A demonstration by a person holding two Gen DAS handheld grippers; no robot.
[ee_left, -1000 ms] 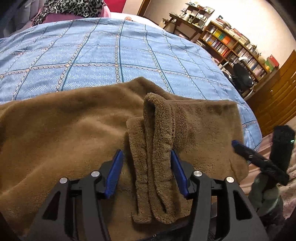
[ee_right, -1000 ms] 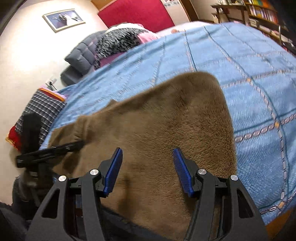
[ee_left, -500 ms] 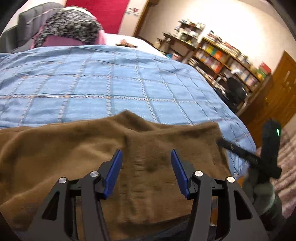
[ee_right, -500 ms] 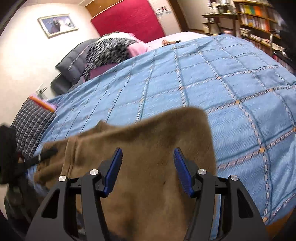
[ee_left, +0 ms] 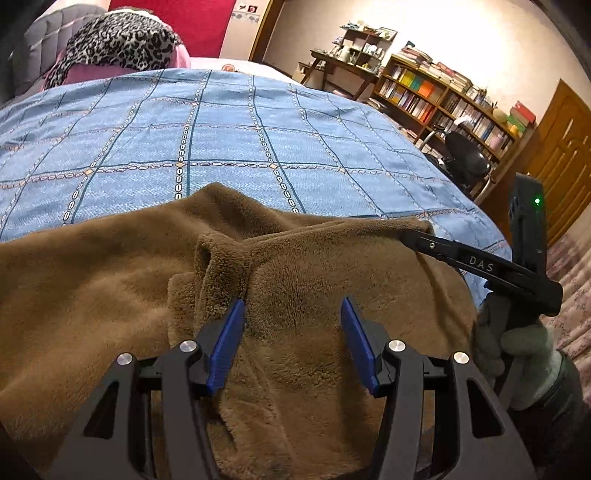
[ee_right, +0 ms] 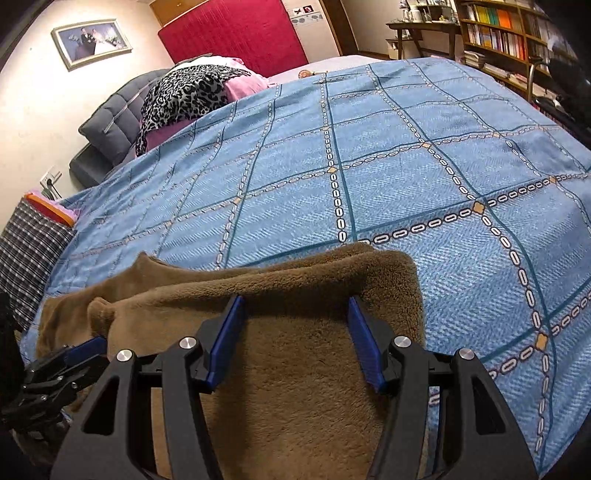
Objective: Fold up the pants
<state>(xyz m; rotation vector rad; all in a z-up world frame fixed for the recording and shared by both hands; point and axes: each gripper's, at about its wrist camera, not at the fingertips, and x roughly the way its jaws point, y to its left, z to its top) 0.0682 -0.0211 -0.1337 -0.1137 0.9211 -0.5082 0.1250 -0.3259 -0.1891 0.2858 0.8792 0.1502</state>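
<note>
Nearest the left wrist camera, the left gripper (ee_left: pixel 291 317) hangs over the brown fleece pants (ee_left: pixel 110 295) with its two blue pads spread apart; fabric lies beneath and between them, but neither pad presses on it, so nothing is held. The right gripper (ee_right: pixel 293 314) stands the same way in its own view, jaws parted above the plush cloth, gripping nothing. The pants lie spread along the near edge of the bed, on the blue quilted bedspread with a chain-pattern grid (ee_right: pixel 406 166), and a raised fold of fleece (ee_left: pixel 218 258) runs just ahead of the left gripper's left pad. In the left wrist view the right gripper's black finger reaches to the pants' right corner, with a gloved hand (ee_left: pixel 517 350) on its handle. Beyond the pants the bedspread runs bare to the far side, where a leopard-print cloth over pink bedding (ee_right: pixel 184 92) is heaped against a grey padded headboard (ee_right: pixel 110 118). Farther back are a red wall panel (ee_right: pixel 236 33), a framed picture (ee_right: pixel 90 40), a wooden bookshelf full of books (ee_left: pixel 443 99) and a black office chair (ee_left: pixel 465 158).
</note>
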